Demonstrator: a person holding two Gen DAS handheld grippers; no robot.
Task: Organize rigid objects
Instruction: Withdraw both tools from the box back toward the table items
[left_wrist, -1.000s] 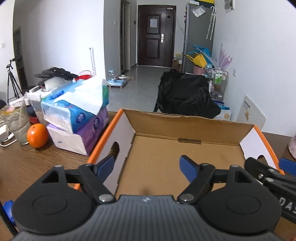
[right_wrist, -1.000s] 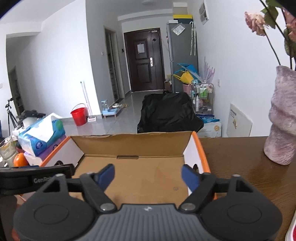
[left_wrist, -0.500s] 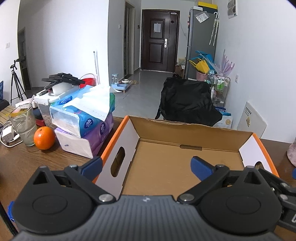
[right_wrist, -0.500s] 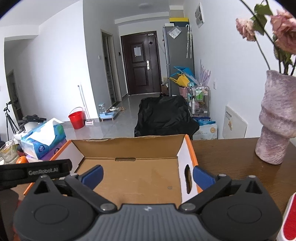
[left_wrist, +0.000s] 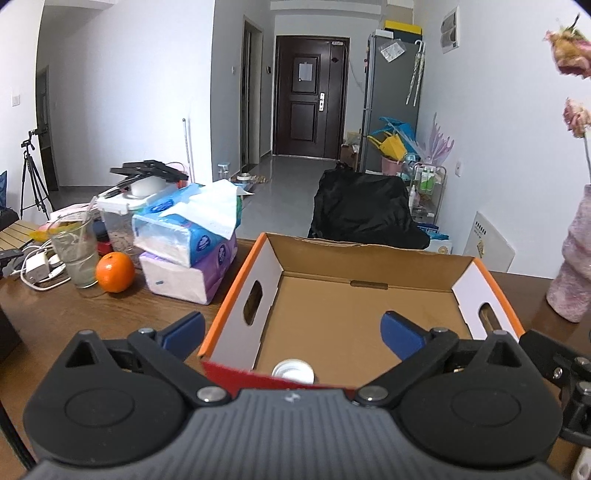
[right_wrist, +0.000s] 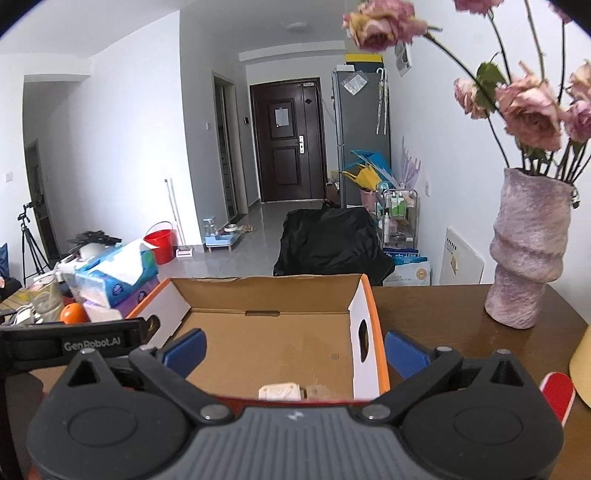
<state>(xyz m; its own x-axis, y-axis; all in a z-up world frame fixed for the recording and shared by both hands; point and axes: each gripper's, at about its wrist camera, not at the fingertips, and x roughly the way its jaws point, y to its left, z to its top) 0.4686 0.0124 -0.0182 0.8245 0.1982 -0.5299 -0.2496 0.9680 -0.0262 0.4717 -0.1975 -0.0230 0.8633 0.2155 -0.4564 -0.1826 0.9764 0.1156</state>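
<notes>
An open cardboard box (left_wrist: 369, 325) with an orange rim and a red near edge stands on the wooden table. A white bottle cap (left_wrist: 293, 371) shows inside at the near wall. In the right wrist view the box (right_wrist: 266, 343) holds a white blocky item (right_wrist: 279, 391) beside a beige one (right_wrist: 317, 392). My left gripper (left_wrist: 291, 326) is open wide, straddling the box's left wall without touching it. My right gripper (right_wrist: 293, 347) is open wide too, straddling the right wall. Neither holds anything.
Left of the box are stacked tissue packs (left_wrist: 188, 251), an orange (left_wrist: 115, 272), a glass (left_wrist: 75, 254) and cables. A pink vase of flowers (right_wrist: 528, 251) stands on the right, with a red-edged item (right_wrist: 557, 387) and a yellow object (right_wrist: 581, 362) nearer. The other gripper's body (right_wrist: 74, 343) is at left.
Both grippers' jaws spread wider and both drew back and up from the box. The box's red near edge and the items inside it came into view.
</notes>
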